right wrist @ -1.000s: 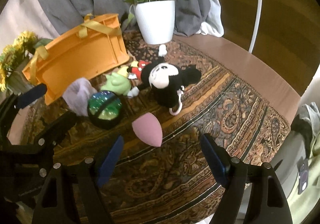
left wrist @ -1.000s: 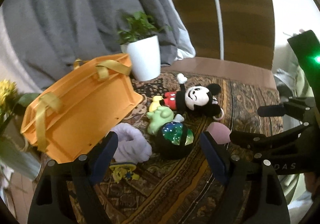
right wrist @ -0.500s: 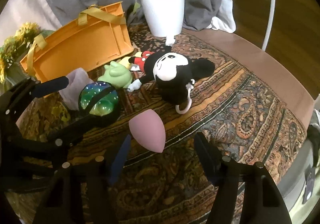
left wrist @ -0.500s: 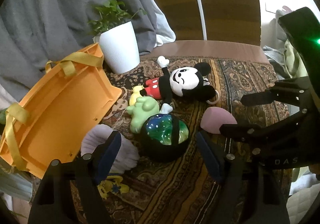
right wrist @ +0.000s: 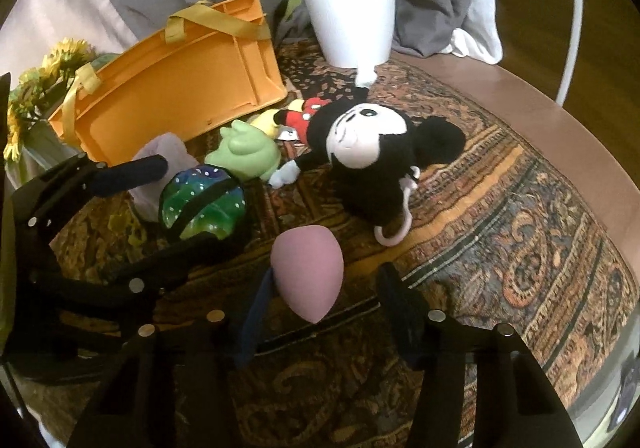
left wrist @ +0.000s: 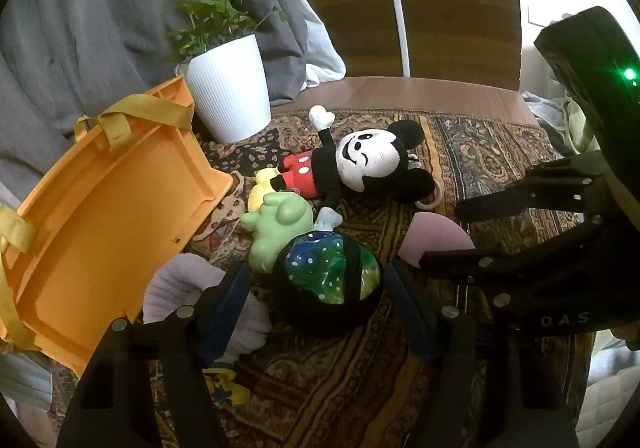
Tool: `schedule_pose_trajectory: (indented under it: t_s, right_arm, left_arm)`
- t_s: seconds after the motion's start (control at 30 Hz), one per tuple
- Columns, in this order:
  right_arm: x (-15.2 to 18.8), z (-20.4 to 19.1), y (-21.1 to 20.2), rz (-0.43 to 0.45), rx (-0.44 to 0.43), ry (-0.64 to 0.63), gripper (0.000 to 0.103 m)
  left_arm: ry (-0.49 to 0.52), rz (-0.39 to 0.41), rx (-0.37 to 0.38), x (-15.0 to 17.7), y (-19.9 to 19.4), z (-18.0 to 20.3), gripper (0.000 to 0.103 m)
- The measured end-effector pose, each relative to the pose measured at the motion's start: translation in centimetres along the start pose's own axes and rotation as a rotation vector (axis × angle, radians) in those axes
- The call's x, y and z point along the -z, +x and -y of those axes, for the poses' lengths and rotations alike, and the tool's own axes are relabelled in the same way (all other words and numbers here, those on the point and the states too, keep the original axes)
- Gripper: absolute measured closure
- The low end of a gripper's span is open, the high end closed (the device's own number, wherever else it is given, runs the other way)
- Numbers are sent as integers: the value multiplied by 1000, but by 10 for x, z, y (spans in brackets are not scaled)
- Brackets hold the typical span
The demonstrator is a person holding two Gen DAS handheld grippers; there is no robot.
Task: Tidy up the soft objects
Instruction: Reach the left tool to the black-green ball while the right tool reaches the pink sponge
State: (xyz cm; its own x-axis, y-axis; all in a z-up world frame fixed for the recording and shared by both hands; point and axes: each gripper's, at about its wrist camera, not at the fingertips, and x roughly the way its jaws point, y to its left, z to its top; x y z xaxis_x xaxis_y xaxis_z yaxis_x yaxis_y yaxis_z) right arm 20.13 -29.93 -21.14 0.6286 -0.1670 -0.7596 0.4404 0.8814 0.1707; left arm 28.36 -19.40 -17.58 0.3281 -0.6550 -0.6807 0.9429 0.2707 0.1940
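Soft toys lie on a patterned rug: a Mickey plush [left wrist: 372,164] [right wrist: 360,152], a green squishy toy [left wrist: 276,228] [right wrist: 244,152], a green-blue ball with black bands [left wrist: 330,276] [right wrist: 202,204], a pink egg-shaped sponge [left wrist: 436,240] [right wrist: 308,276], a lilac fluffy piece [left wrist: 180,288] [right wrist: 160,152] and a small yellow toy [left wrist: 228,392]. An orange bin [left wrist: 100,208] [right wrist: 180,76] lies tipped on its side. My left gripper [left wrist: 320,296] is open, its fingers either side of the ball. My right gripper [right wrist: 324,296] is open, its fingers either side of the pink sponge.
A white pot with a green plant [left wrist: 228,96] [right wrist: 352,12] stands behind the toys before a grey curtain. Yellow flowers [right wrist: 36,88] are at the left. A white hoop [right wrist: 572,8] and the rug's brown far edge [left wrist: 420,88] lie beyond.
Both grippers have moved forward and down: the left one has closed in around the ball and the right one around the pink sponge. The toys have not moved.
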Motion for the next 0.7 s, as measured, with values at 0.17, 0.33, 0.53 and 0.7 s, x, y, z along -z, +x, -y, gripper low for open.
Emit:
schedule_pose_trajectory:
  t_s: [0.17, 0.33, 0.53, 0.7]
  right_arm:
    - [-3, 1, 6, -21, -49, 1, 53]
    - [-4, -2, 10, -34, -87, -9, 63]
    - [-3, -5, 8, -35, -92, -21, 66]
    - [-3, -4, 1, -27, -84, -31, 66]
  left_arm:
    - [-10, -8, 37, -1, 4, -1, 44]
    - [-16, -14, 45, -2, 6, 0, 45]
    - [-42, -19, 25, 0, 4, 0, 46]
    - [-108, -24, 5, 2, -3, 1, 46]
